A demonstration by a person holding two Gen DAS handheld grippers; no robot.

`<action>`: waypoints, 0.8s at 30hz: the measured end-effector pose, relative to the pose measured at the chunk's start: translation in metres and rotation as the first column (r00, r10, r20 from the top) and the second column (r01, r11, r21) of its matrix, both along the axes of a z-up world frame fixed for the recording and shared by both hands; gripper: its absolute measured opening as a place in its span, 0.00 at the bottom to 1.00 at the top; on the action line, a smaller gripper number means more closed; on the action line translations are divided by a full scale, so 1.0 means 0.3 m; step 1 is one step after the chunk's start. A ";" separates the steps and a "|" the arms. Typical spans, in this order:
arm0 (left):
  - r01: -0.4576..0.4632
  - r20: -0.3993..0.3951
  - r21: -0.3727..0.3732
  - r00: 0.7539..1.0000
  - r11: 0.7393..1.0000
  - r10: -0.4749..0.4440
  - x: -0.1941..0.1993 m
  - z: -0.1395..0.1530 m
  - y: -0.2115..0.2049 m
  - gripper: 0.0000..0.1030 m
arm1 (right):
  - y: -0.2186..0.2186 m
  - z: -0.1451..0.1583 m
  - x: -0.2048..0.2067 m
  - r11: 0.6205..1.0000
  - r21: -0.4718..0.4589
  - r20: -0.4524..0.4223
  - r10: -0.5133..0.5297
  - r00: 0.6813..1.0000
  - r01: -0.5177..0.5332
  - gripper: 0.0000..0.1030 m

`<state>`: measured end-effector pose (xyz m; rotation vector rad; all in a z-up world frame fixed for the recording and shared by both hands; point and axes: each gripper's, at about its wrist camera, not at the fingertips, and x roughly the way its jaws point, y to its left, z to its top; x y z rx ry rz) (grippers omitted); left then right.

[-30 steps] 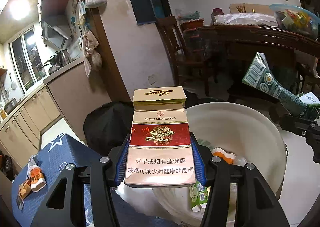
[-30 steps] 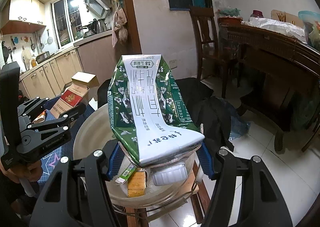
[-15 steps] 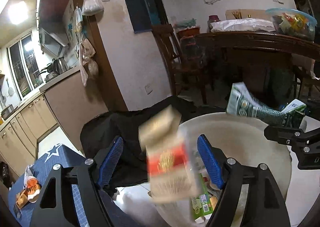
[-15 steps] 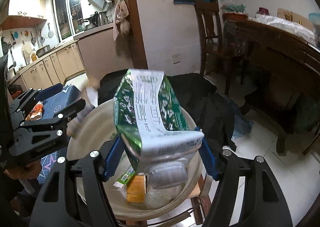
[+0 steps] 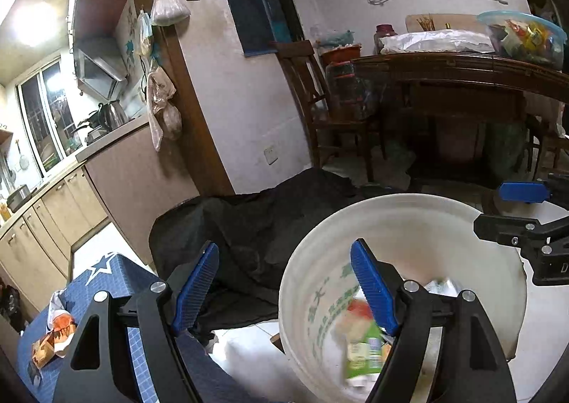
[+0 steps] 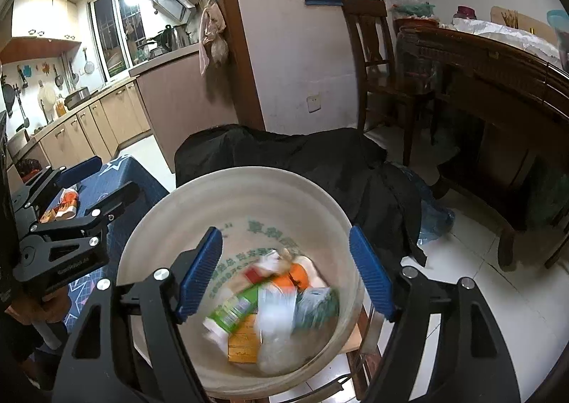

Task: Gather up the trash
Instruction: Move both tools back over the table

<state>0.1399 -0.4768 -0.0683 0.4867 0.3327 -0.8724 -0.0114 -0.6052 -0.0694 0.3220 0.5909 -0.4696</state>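
A white bucket (image 5: 409, 211) (image 6: 249, 175) stands below both grippers with mixed trash in it. My left gripper (image 5: 284, 278) is open over the bucket's near rim, nothing between its blue pads. The red cigarette pack (image 5: 355, 310) is a blur inside the bucket beside a small green carton (image 5: 362, 349). My right gripper (image 6: 286, 268) hangs over the bucket's mouth, its jaws opening and empty. The green milk carton (image 6: 313, 303) lies blurred among the trash below it. Each gripper shows at the edge of the other's view, the right gripper (image 5: 505, 207) and the left gripper (image 6: 103, 182).
A table with a blue starred cloth (image 5: 117, 282) holds orange wrappers (image 5: 53, 332) at the left. Black cloth (image 5: 266, 225) is heaped behind the bucket. A wooden chair (image 5: 320, 101) and a dark wooden table (image 5: 462, 76) stand further back; kitchen cabinets (image 5: 53, 211) are at the far left.
The left gripper opened and the cigarette pack fell into the bucket. The right gripper opened and the green milk carton dropped in too. Both views tipped down a little toward the bucket.
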 end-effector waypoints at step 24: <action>-0.158 -0.089 -0.022 0.984 0.987 0.155 0.125 -0.050 0.388 0.75 | 0.240 0.013 0.132 0.984 -0.025 0.027 0.175 0.984 -0.174 0.69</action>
